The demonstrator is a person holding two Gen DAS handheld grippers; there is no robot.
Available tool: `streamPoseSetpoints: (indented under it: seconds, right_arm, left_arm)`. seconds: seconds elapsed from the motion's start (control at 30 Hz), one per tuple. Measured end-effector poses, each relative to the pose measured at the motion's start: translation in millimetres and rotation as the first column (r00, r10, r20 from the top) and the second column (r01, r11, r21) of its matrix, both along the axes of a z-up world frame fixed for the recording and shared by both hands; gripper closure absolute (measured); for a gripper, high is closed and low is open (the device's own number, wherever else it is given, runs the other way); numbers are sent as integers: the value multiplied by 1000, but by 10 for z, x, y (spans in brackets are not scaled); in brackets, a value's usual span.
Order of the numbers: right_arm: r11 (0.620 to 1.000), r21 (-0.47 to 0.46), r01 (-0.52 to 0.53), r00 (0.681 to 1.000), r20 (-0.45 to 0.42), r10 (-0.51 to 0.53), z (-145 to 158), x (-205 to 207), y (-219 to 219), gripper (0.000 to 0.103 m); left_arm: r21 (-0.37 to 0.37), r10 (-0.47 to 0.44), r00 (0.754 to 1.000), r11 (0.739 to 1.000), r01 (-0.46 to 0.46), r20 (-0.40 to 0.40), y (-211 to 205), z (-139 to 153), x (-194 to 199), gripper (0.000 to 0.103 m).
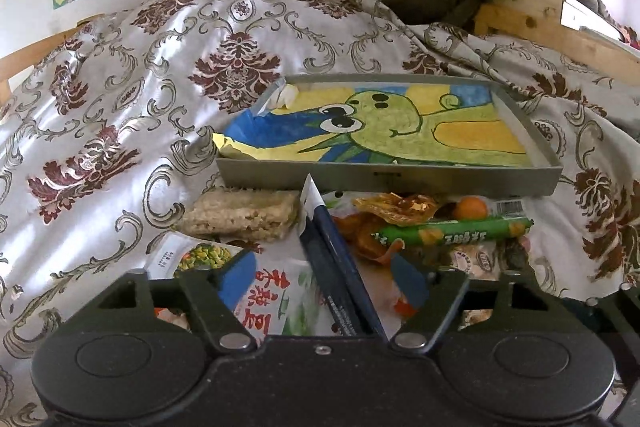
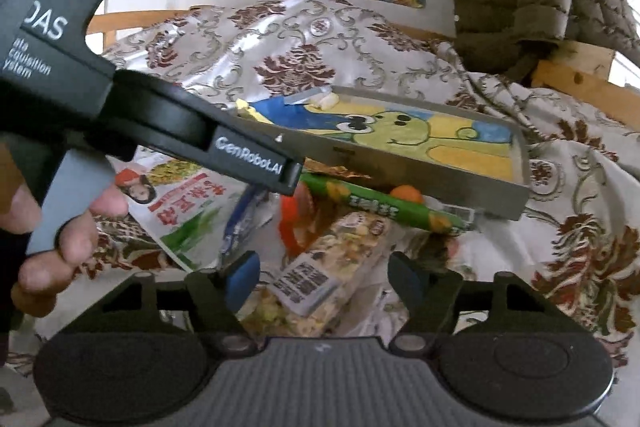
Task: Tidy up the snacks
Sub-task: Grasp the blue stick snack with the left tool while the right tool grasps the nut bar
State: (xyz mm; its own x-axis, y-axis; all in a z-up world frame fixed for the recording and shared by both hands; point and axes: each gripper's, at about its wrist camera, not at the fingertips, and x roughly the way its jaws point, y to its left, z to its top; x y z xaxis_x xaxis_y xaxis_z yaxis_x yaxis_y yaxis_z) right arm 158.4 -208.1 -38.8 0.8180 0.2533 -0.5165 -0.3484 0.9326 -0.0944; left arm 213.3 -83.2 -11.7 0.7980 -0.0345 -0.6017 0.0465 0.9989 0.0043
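Looked down on a heap of snacks lying on a patterned bedspread (image 1: 120, 107), just in front of a grey tray (image 1: 384, 183) lined with a frog drawing (nothing else visible inside, bar crumpled paper in its far left corner).

Found the left gripper (image 1: 322, 279) spread, blue pads either side of a dark blue packet (image 1: 340, 267) standing on edge, neither pad seen pressing it. Noted a pale grain bar (image 1: 240, 215) to the left of it, near the tray's front wall, and a green stick (image 1: 456, 231) to the right with an orange ball (image 1: 472, 207) behind. Could not read much of the white bag with red lettering (image 1: 264, 299), half covered by the gripper body.

Found the right gripper (image 2: 324, 279) spread too, a clear-wrapped nut bar (image 2: 332, 267) lying slantwise between its pads, apart from both as far as could be made out. Lost the lower end of that bar under the gripper body.

Saw the left tool crossing the right view, held by a hand (image 2: 60, 227) cut off at the edge, its tips hidden among wrappers. Could not sort out the crinkled orange and gold wrappers under the tray's edge.
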Motion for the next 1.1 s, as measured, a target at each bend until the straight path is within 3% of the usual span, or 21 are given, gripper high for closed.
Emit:
streamPoseSetpoints:
  seconds: [0.07,0.2,0.37,0.5,0.6,1.1]
  right_arm:
    - [1000,12,-8,1000,-13,8,-5,4,5,29]
    - [1000,-4,-6,1000,-22,5,-15,6,38,35]
    - [1000,19,12,999,-50,-11,-21,23,4,38]
    - [1000,9,13,999,-50,-12,-27,-2,25,41]
    - [1000,14,21,999,-51,-20,-22,-13,27,44]
    - [999,36,41,996,-79,-38,-116,62,54,39]
  left_arm:
    - [6,-4,1000,1000,5,-16,-12,-14,-4,37]
    - [8,-23,1000,1000,24,-15,-42,-32,-61,37]
    - [18,-32,998,999,33,-59,-82,-89,-42,59]
    - [13,-10,997,1000,11,-77,-55,-117,-43,60]
    - [37,15,996,999,-11,-93,-44,-137,-21,70]
    - [16,22,987,1000,-20,-157,-45,-253,121,70]
